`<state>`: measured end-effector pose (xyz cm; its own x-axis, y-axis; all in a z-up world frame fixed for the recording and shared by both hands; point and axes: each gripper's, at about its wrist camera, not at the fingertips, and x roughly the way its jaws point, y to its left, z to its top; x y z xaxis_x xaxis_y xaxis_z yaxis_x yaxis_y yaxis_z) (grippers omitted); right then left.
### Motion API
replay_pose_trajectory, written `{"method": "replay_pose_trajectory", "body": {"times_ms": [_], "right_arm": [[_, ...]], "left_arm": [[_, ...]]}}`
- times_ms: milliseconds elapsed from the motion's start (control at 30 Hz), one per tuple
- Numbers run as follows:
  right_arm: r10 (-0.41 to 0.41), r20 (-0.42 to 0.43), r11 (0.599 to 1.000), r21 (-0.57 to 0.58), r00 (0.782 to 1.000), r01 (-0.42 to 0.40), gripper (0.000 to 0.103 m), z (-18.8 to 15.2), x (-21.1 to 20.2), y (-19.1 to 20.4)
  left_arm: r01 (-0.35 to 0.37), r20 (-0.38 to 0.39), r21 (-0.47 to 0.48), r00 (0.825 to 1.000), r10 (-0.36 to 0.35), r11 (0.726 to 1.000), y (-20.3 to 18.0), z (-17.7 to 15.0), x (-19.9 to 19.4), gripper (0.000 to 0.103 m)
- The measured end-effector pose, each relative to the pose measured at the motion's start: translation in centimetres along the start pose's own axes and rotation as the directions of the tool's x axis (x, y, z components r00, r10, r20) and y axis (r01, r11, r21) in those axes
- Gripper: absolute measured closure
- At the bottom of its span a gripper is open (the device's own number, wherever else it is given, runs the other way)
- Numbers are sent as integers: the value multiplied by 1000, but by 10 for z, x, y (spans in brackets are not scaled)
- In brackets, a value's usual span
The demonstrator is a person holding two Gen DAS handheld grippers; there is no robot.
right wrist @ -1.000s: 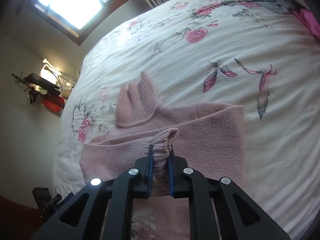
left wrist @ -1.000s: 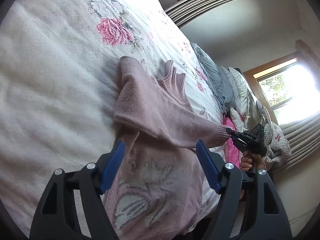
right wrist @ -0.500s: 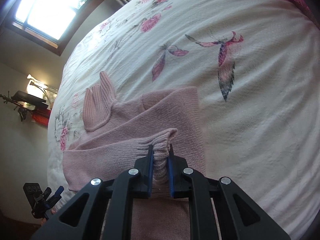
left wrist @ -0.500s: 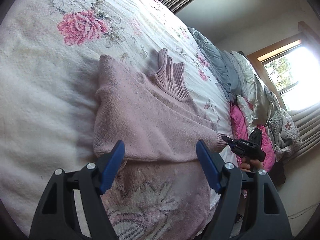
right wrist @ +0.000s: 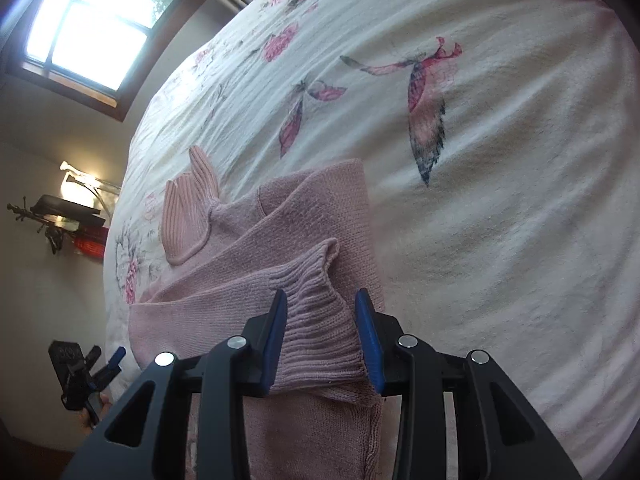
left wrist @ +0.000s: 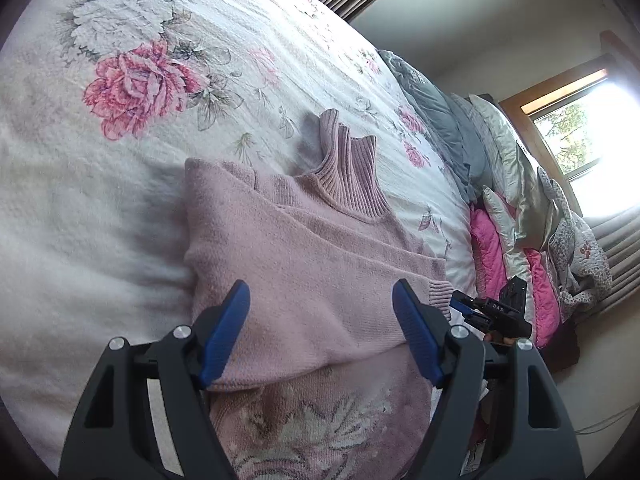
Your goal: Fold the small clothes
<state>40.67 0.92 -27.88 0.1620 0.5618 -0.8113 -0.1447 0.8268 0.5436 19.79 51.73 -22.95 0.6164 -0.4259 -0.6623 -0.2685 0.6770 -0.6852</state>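
1. Your right gripper [right wrist: 322,330] let go since half a second ago: back then its blue pads pinched the ribbed cuff tight, and now they stand apart, one on each side of the cuff [right wrist: 316,320].
2. You can see the cuff lying loose between the two pads. It looks like it just brushes the left pad, but you cannot tell for sure.
3. Your left gripper [left wrist: 322,322] is wide open, same as before. Its blue pads hold nothing. They hang just over the folded sleeve.
4. Your soft pink knitted turtleneck sweater [left wrist: 304,264] lies flat on the bed. One long sleeve is folded across the chest, and its cuff ends at the right side of the sweater.
5. You can see a second fold of pink knit lying under that sleeve, closer to the neck.
6. Look at the ribbed neck [left wrist: 352,176]. It points away from you, and part of it sticks up a little.
7. Low down on the sweater front is a pale flower picture [left wrist: 320,428].
8. Under the sweater is the white bedspread with pink roses and butterflies [left wrist: 132,80].
9. Past the far edge of the bed you can see a pile of grey, silver and bright pink pillows and quilts [left wrist: 500,216].
10. Beyond them sits a bright window with a wooden frame [left wrist: 580,128].
11. On the other side of the room, a lit lamp [right wrist: 78,180] shines near the wall.
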Motion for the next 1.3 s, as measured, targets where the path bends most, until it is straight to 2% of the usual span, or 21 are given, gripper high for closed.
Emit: {"method": "replay_pose_trajectory", "body": {"times_ms": [33, 100, 200, 267, 433, 467, 500, 533, 600, 667, 733, 800, 900, 1000, 1067, 1100, 1133, 1167, 1233, 1300], "right_arm": [[-20, -10, 1000, -19, 1000, 20, 68, -1, 4, 3], [-64, -10, 996, -70, 998, 63, 91, -4, 9, 10], [-64, 45, 993, -93, 997, 68, 94, -7, 3, 15], [-64, 64, 994, -80, 996, 69, 95, -8, 0, 11], [-84, 15, 995, -53, 996, 85, 94, -14, 15, -7], [-76, 12, 996, -45, 997, 77, 91, -15, 15, -8], [-54, 18, 998, -26, 998, 55, 85, -14, 11, -10], [-27, 32, 1000, -5, 999, 27, 83, -13, 1, -13], [9, 73, 1000, 2, 997, -9, 83, -11, -19, -11], [35, 91, 999, -28, 995, -32, 83, -12, -35, -2], [53, 72, 997, -62, 996, -49, 83, -17, -37, 8], [28, 37, 996, -88, 999, -24, 83, -23, -28, 12], [-31, -23, 996, -82, 999, 29, 84, -33, -2, 3], [-71, -45, 993, -92, 996, 67, 93, -40, 14, -5], [-61, -48, 994, -93, 997, 57, 92, -38, 10, -4], [-53, -39, 994, -99, 998, 48, 88, -36, 3, 0], [-43, -28, 993, -115, 999, 39, 88, -33, -5, 4], [-27, -14, 990, -138, 1000, 25, 88, -29, -11, 11], [-18, 7, 987, -162, 1000, 19, 88, -20, -17, 20], [-22, -5, 988, -151, 1000, 21, 86, -11, -7, 18]], "left_arm": [[2, -12, -1, 1000, -2, 1000, 1, 4, 5, 30], [2, -37, -2, 999, -2, 1000, 3, 11, 19, 31], [-34, -65, -6, 997, 34, 999, 13, 20, 38, 34], [-75, -80, 4, 994, 75, 997, 19, 25, 50, 39], [-148, -100, 57, 983, 154, 987, 20, 30, 65, 43], [-159, -105, 64, 981, 165, 985, 17, 31, 64, 44], [-165, -106, 78, 979, 173, 983, 11, 31, 60, 45], [-158, -96, 100, 981, 167, 982, 3, 29, 52, 45], [-97, -74, 161, 991, 110, 982, -16, 19, 34, 42], [-39, -98, 206, 993, 60, 978, -29, 4, 24, 40], [-17, -146, 234, 988, 53, 972, -32, -12, 27, 40], [-68, -180, 258, 977, 117, 964, -25, -22, 40, 39], [-185, -212, 262, 946, 244, 947, 3, -27, 62, 42], [-184, -212, 260, 947, 242, 948, 16, -28, 67, 47], [-192, -222, 252, 943, 250, 948, 12, -24, 65, 47], [-195, -224, 254, 941, 254, 947, 8, -20, 61, 47], [-183, -209, 263, 948, 241, 947, 1, -15, 54, 42], [-160, -184, 272, 959, 214, 949, -6, -9, 44, 33], [-122, -146, 263, 976, 164, 957, -14, 4, 32, 26], [-140, -146, 245, 973, 180, 959, -10, 17, 36, 26]]}}
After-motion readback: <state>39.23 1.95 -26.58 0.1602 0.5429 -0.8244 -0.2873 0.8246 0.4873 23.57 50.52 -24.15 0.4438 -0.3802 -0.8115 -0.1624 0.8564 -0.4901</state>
